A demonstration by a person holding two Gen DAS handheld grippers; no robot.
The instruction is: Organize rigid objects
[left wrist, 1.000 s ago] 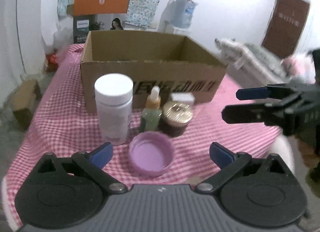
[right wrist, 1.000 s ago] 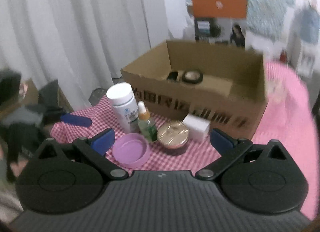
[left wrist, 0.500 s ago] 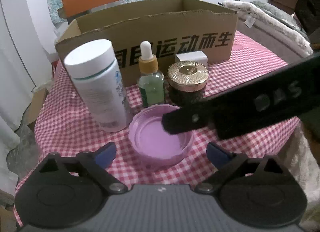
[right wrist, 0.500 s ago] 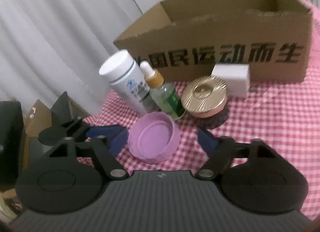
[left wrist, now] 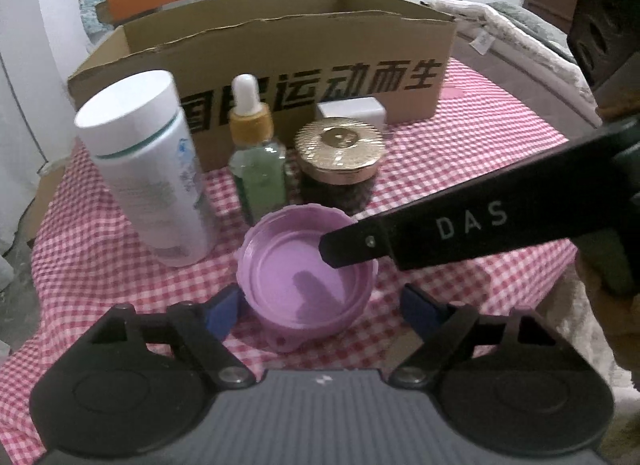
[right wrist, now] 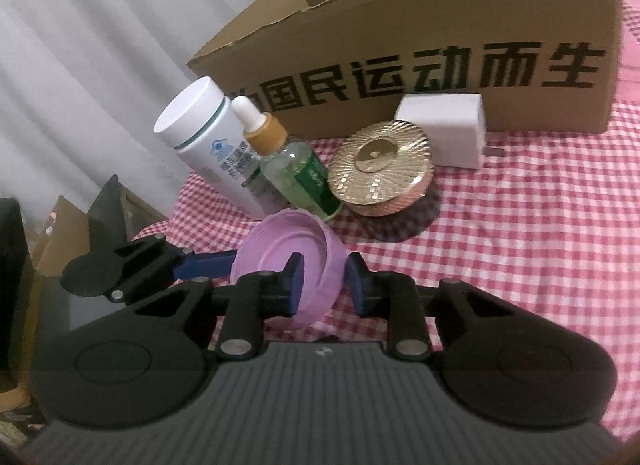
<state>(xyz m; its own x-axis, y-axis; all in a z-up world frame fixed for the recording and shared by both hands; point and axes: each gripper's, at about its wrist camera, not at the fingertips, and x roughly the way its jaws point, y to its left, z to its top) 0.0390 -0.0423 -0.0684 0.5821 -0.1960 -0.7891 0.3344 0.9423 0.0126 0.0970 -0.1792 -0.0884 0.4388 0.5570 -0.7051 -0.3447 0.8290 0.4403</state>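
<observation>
A purple lid [left wrist: 306,273] lies upside down on the checked cloth; it also shows in the right wrist view [right wrist: 286,265]. My right gripper [right wrist: 324,285] is shut on its rim, one finger inside, one outside; in the left wrist view its black finger [left wrist: 460,225] reaches over the lid. My left gripper [left wrist: 320,309] is open with the lid between its blue fingertips. Behind the lid stand a white bottle [left wrist: 146,169], a green dropper bottle [left wrist: 258,157], a gold-lidded jar [left wrist: 340,161] and a small white box [left wrist: 352,109].
An open cardboard box [left wrist: 280,53] with black characters stands behind the items [right wrist: 440,37]. The table edge drops off at the left and right. A curtain [right wrist: 80,45] hangs to the left. A bed or sofa [left wrist: 520,33] is at the far right.
My right gripper has closed in from wide open and gripped the purple lid's rim. My left gripper has moved forward and lower, so the lid now sits between its fingertips.
</observation>
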